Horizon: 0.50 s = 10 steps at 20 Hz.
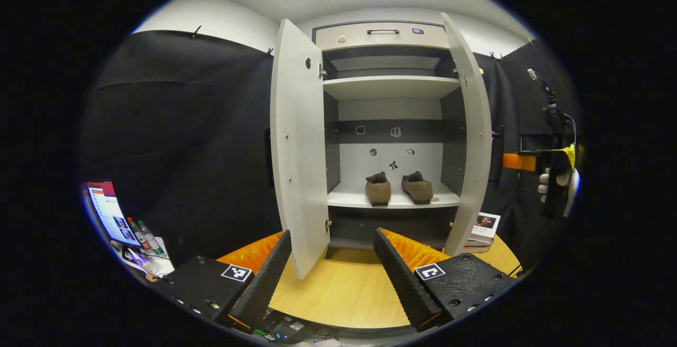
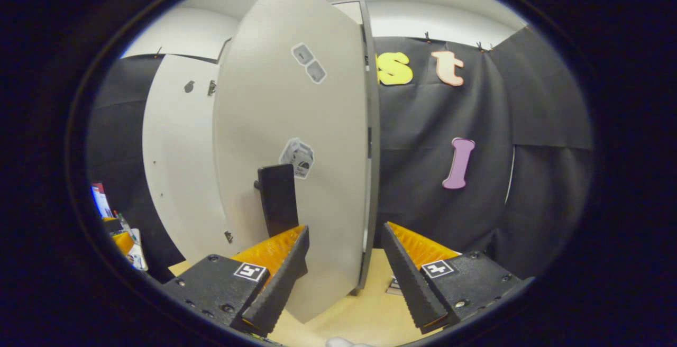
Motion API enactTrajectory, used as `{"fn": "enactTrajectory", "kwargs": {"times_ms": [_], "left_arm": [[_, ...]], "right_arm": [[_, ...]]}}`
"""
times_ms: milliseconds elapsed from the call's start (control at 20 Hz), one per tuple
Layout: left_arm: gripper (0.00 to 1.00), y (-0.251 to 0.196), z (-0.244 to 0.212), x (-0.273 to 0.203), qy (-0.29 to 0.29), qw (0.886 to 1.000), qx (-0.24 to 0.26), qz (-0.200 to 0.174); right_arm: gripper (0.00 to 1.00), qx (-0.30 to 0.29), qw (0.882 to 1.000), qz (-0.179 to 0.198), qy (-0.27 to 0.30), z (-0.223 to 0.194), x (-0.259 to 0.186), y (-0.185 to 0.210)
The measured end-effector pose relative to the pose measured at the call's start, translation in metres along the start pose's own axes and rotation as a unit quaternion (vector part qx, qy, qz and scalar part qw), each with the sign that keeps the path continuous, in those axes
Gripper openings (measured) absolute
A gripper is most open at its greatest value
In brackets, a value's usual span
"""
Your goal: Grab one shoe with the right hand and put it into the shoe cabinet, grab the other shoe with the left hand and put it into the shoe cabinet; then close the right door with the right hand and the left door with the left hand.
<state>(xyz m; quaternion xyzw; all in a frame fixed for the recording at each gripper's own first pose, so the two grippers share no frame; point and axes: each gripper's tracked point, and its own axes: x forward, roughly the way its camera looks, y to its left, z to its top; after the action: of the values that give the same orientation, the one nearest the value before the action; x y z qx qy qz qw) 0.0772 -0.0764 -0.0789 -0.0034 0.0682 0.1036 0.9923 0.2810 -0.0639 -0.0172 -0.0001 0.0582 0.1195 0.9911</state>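
Left gripper view: shoe cabinet [image 1: 391, 125] stands dead ahead on the wooden desk [image 1: 338, 294], both doors swung out. Left door [image 1: 299, 146] at 10 o'clock of the opening, right door [image 1: 470, 140] at 2 o'clock. Two brown shoes side by side on the lower shelf [image 1: 391, 199], toes facing out: left shoe [image 1: 378, 188] and right shoe [image 1: 417, 187], close together but apart. Upper shelf bare-looking; drawer with a dark handle [image 1: 383, 32] across the top. Left tool [image 1: 330, 273] at 6 o'clock, fingers spread wide, holding nothing; lower edge of the left door drops into the gap between them, contact not clear. Stack of books [image 1: 482, 230] on the desk at 4 o'clock, just past the right door. Monitor [image 1: 108, 212] and bottles [image 1: 144, 236] at 8 o'clock. At 3 o'clock, far off, the other tool seen side-on in a gloved hand [image 1: 550, 183], beyond the right door. Right gripper view: right tool [image 2: 344, 273] at 6 o'clock, fingers wide apart, gripping nothing. Outer face of the right door [image 2: 296, 140] directly ahead, its free edge running down into the gap between the fingers. Dark door handle [image 2: 277, 199] just above the finger at 7 o'clock, near it; touching or not, cannot tell. Stickers on the door face at 12 o'clock and centre. Left door [image 2: 177, 162] behind at 9 o'clock.
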Motion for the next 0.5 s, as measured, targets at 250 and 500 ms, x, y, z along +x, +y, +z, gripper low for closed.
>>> {"fn": "enactTrajectory", "kwargs": {"times_ms": [250,500], "left_arm": [[0.96,0.017,-0.008,0.001,0.013,1.000,0.000,0.002],[0.96,0.054,-0.001,0.020,0.008,1.000,0.001,-0.024]], "right_arm": [[0.93,0.011,0.999,0.045,0.003,0.002,0.034,0.052],[0.96,0.022,1.000,0.016,-0.005,0.006,0.018,0.078]]}}
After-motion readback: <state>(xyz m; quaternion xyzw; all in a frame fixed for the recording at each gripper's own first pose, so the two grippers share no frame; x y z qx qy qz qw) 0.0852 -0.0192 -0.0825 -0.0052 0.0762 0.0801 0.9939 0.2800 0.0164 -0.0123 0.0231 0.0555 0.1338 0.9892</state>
